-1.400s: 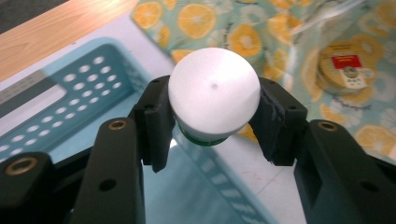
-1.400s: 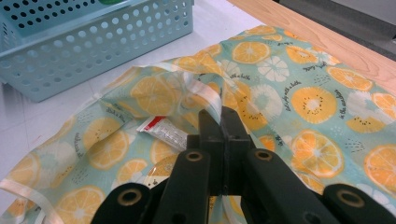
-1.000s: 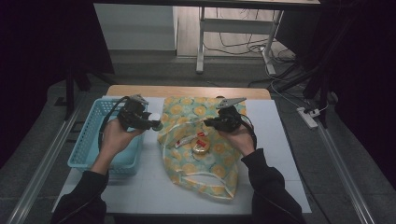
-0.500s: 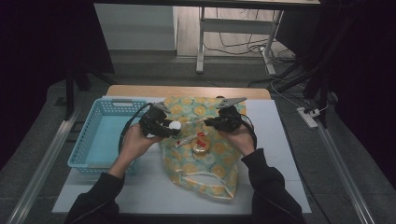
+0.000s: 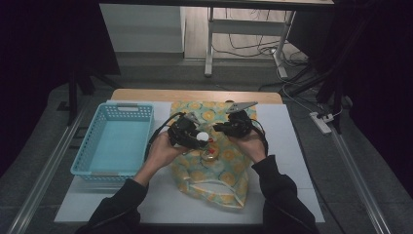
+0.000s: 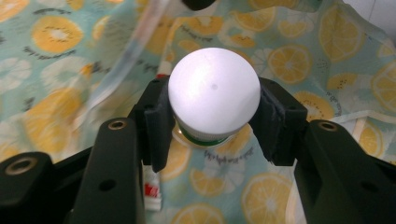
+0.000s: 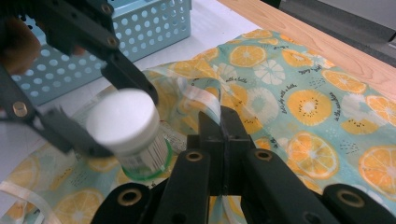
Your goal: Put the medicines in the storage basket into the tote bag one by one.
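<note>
A small bottle with a white cap (image 6: 214, 91) and a green-edged label is clamped between the jaws of my left gripper (image 6: 215, 119). In the high view my left gripper (image 5: 200, 138) hovers with the bottle (image 5: 202, 137) over the fruit-print cloth bag (image 5: 214, 180). My right gripper (image 7: 224, 126) is shut on the bag's pale strap (image 7: 205, 100) and lifts it a little, right beside the bottle (image 7: 126, 126). From above, the right gripper (image 5: 220, 128) sits close to the right of the left one. A small red-marked item (image 5: 210, 156) lies on the bag below them.
A light blue perforated basket (image 5: 127, 107) stands on the left of the white mat (image 5: 292, 146). A small tube with red print (image 6: 152, 186) lies on the bag under the bottle. The wooden table edge (image 7: 327, 42) runs behind the bag.
My left gripper has moved right from beside the basket to over the bag, with the white-capped bottle in its jaws. The right gripper has stayed in place on the strap.
</note>
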A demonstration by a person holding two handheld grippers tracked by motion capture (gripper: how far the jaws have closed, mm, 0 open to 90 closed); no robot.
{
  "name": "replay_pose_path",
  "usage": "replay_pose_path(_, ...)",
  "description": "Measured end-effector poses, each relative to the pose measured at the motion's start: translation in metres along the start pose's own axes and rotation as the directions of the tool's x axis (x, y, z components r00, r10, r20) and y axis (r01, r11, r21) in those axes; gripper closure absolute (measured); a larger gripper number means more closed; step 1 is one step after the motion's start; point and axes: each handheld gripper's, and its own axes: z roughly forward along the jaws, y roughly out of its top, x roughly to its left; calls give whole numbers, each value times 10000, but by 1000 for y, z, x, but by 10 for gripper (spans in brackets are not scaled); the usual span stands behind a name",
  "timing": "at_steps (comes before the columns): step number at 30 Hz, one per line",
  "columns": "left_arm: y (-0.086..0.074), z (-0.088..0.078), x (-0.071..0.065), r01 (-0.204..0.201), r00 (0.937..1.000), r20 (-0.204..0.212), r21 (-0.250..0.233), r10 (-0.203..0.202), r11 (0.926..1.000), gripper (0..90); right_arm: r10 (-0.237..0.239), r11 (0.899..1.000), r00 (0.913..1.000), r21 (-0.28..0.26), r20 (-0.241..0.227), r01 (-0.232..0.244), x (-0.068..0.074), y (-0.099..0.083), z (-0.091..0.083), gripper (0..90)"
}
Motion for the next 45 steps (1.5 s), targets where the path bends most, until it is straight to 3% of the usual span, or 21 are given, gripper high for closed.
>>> replay_pose_path(13, 8, 37, -8, -264, 9994, -235, 387, 273, 9989, 507, -38, 10000, 10000, 25, 14, 38, 0, 0, 1, 900)
replay_pose_path(28, 4, 48, -5, -200, 9989, -416, 477, 220, 9987, 492, -76, 10000, 10000, 40, -2, 76, 0, 0, 1, 900)
replay_pose_path(31, 5, 48, -5, -162, 9977, -652, 404, 188, 9991, 415, -88, 10000, 10000, 43, -5, 88, 1, 0, 1, 900)
replay_pose_path(35, 5, 42, -7, -94, 9987, -508, 23, 95, 10000, 321, -84, 10000, 10000, 19, -2, 84, 1, 0, 1, 900)
replay_pose_path(39, 5, 37, -10, -123, 9985, -540, -86, 119, 9999, 252, -66, 10000, 10000, 32, -12, 66, 1, 0, 0, 900)
replay_pose_path(45, 3, 25, -16, -65, 9997, -236, -214, 60, 9997, 174, -82, 10000, 10000, 14, -39, 82, 1, 0, 1, 900)
